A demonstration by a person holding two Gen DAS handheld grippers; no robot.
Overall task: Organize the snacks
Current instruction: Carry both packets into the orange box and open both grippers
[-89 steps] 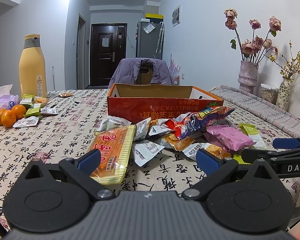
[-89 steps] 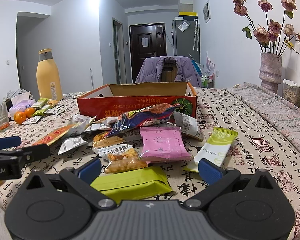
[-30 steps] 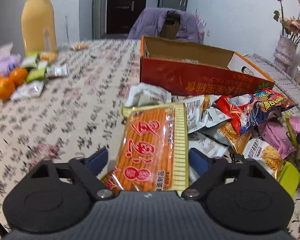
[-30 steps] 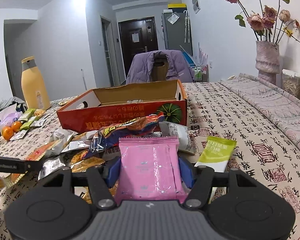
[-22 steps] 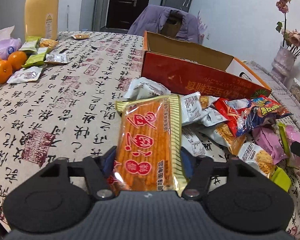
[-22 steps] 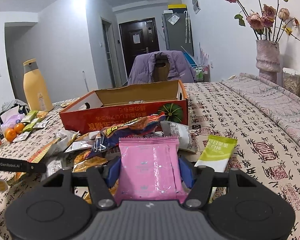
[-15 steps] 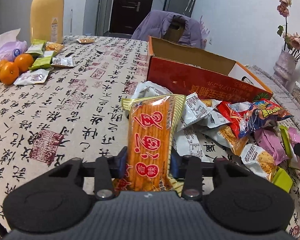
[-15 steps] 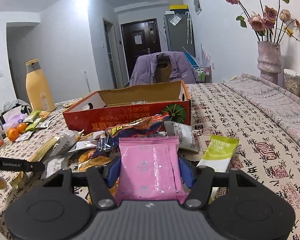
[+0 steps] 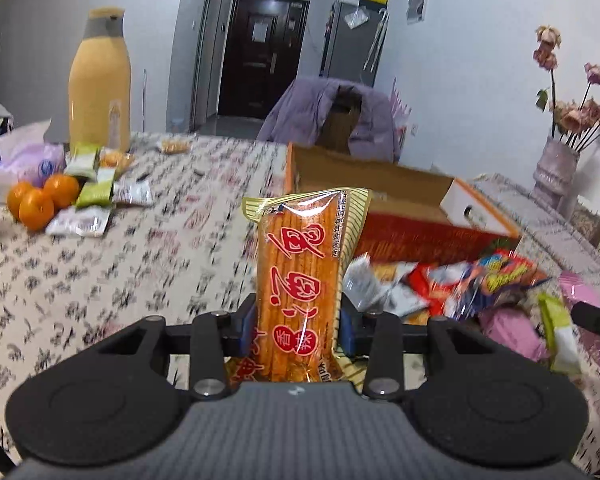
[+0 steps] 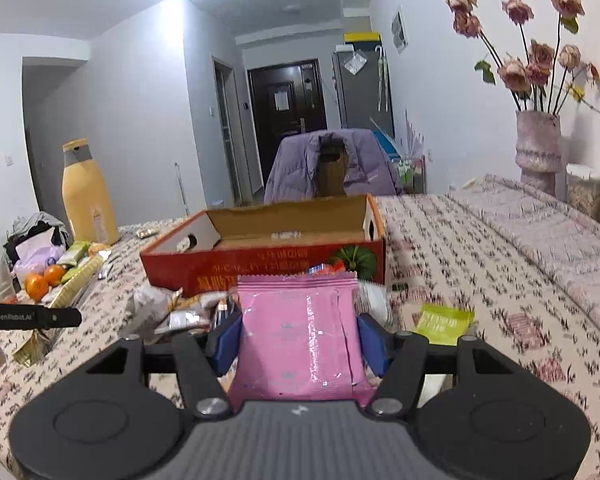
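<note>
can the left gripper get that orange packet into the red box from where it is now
Probably yes. The left gripper is shut on the orange packet, held upright off the table, and the red box stands just beyond with its top open. Only the loose snack pile lies low to the right, off the direct path.

Patterned tablecloth (image 10: 452, 248) bears red cardboard box (image 10: 260, 264); snack packets (image 9: 440, 288); oranges (image 9: 40, 204).

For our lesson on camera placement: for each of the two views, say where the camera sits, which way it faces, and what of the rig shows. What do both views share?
Left wrist: on the left tool, facing the door; its fingers clamp an orange pack.
Right wrist: on the right tool, facing the door; its fingers clamp a pink pack; the left tool's arm shows at left.
Shared: red box, yellow bottle.
</note>
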